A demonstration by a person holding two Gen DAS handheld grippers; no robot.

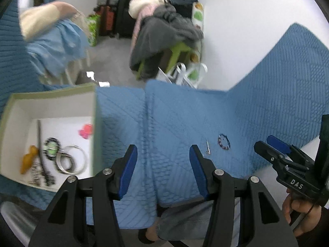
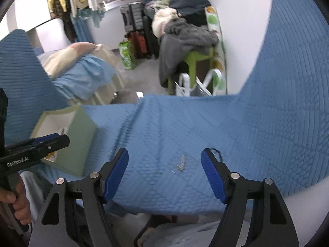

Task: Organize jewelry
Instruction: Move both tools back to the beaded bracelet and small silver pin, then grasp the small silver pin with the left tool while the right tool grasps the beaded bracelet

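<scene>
Sorting jewelry on a blue quilt (image 1: 174, 113), a person holds two claws over the last loose pieces. The left claw (image 1: 163, 152) hangs with its jaws apart and empty; the box (image 1: 53, 94) sits just to its left, already holding rings, a chain, an amber piece and a pink piece. The right claw (image 2: 164, 158) also stands with jaws wide apart, gripping nothing.

A small silver pin (image 2: 182, 162) lies on the quilt between the right claw's fingertips, just ahead of them. A dark beaded bracelet (image 1: 223, 142) rests just beyond the pin, mostly hidden behind the right claw's right finger in that claw's own view. Both pieces lie to the right of the left claw, well apart from the box.

The step in hand looks like picking up the remaining items. The next move probably calls for lowering the right claw over the pin, closing on it flat against the soft quilt, then carrying it left to the box. The thin pin may slip or sink into the fabric.
</scene>
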